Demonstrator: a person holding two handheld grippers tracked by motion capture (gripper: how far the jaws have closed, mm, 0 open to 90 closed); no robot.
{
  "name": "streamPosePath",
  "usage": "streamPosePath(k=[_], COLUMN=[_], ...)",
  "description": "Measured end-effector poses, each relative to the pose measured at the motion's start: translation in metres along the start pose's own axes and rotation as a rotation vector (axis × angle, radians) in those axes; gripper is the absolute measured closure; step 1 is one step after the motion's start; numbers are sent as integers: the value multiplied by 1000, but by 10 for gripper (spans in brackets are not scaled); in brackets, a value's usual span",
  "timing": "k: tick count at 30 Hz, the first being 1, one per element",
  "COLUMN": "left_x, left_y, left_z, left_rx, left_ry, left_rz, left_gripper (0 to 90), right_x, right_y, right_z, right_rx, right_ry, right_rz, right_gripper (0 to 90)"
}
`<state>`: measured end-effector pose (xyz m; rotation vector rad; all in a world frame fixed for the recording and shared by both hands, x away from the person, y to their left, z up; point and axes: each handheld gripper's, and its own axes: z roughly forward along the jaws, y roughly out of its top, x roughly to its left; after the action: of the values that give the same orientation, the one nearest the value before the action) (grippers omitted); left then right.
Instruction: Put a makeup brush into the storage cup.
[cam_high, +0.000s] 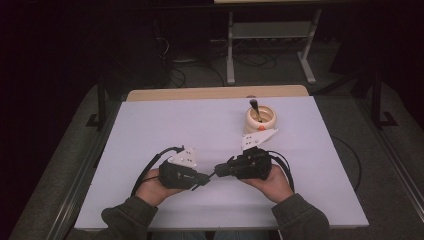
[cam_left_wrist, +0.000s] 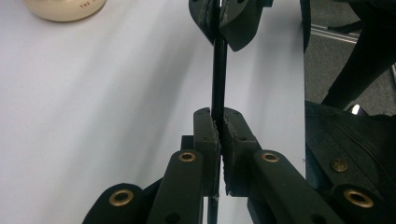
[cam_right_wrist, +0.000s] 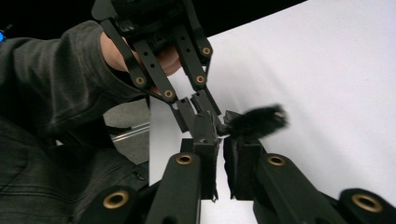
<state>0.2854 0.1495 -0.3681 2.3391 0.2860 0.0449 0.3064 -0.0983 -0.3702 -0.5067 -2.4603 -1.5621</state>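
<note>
Low at the frame's centre, left gripper (cam_high: 204, 178) and right gripper (cam_high: 218, 170) pinch opposite ends of a level makeup brush (cam_right_wrist: 254, 122), jaws facing.

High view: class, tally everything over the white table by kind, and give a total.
Black two-jaw grippers: 2 (left gripper, right gripper)
Brushes: 2 (thin black brush clamped by both grippers; dark brush standing in the pot)
Cream round pot: 1
Total: 5

Black brush (cam_right_wrist: 254, 122) — cream cup (cam_high: 260, 117) — white table (cam_high: 150, 140).
</note>
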Motion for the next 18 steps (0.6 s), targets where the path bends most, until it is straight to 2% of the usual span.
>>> streamPosePath(k=[4, 7, 11, 18], left_x=[0, 0, 0, -1], left_y=[0, 0, 0, 0], left_z=[1, 2, 2, 3], left_rx=[10, 12, 5, 12], left_ry=[-6, -7, -7, -6], left_rz=[-14, -10, -11, -6], left_gripper=[805, 789, 840, 850], right_x=[2, 3, 5, 5], right_y=[3, 6, 10, 11], right_z=[2, 1, -1, 0], right_rx=[21, 38, 55, 60], right_ry=[-3, -12, -18, -17], right_rz=[-12, -27, -34, -36], right_gripper=[842, 843, 844, 844])
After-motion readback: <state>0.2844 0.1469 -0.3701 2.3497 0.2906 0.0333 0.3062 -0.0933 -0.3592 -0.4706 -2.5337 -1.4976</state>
